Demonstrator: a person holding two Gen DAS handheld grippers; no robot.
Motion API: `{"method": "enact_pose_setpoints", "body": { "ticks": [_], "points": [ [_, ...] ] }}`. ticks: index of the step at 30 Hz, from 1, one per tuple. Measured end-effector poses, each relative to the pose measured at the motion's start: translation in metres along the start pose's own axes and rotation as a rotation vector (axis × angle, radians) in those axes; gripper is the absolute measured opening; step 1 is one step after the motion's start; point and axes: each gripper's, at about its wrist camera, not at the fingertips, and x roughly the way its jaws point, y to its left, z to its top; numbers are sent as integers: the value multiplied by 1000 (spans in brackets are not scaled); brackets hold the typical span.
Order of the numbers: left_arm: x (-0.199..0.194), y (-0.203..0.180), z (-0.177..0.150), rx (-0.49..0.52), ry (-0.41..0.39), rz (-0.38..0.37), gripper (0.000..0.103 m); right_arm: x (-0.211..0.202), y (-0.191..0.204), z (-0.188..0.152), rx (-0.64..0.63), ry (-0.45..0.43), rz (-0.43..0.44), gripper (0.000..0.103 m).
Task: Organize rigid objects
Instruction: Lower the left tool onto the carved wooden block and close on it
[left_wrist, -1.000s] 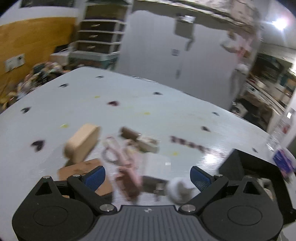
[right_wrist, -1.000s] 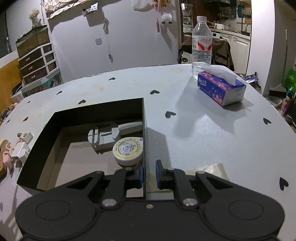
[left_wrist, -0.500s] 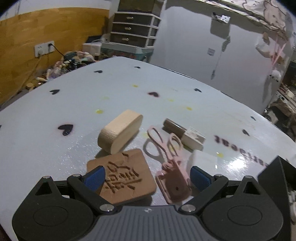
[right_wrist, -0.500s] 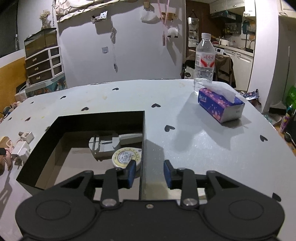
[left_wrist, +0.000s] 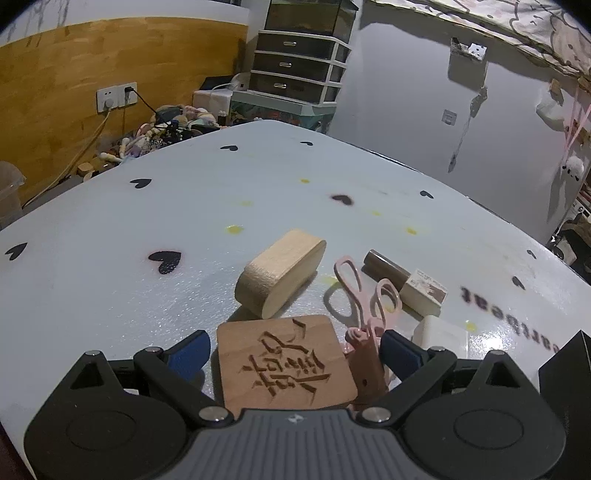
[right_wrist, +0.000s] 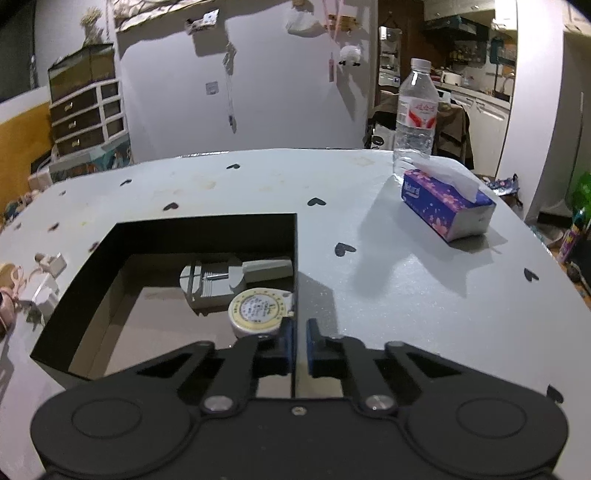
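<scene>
Left gripper (left_wrist: 295, 350) spread around carved wooden tile (left_wrist: 284, 363) (no contact); right gripper (right_wrist: 298, 341) pinching box wall (right_wrist: 294, 258).

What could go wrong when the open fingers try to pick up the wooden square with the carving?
1. The carved wooden tile lies flat on the table, so the left gripper may slide over it rather than lift it.
2. The pink scissors lie against the tile's right side, inside the open fingers, and might get pinched or dragged along.
3. The right gripper is shut on the black box wall; a tug could shift the box.
</scene>
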Motion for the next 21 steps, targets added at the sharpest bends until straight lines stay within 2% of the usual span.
{"method": "enact_pose_setpoints", "body": {
  "ticks": [7, 11, 16, 21],
  "points": [
    [-9, 7, -3, -23, 7, -3, 97, 1, 5, 1, -13, 8, -22, 2],
    [-15, 16, -4, -49, -19, 17, 97, 1, 5, 1, -5, 10, -25, 2],
    [-7, 19, -4, -52, 15, 24, 97, 2, 5, 1, 4, 11, -26, 2],
    [5, 7, -8, -18, 53, -13, 96, 2, 5, 2, 10, 13, -28, 3]
  ]
}}
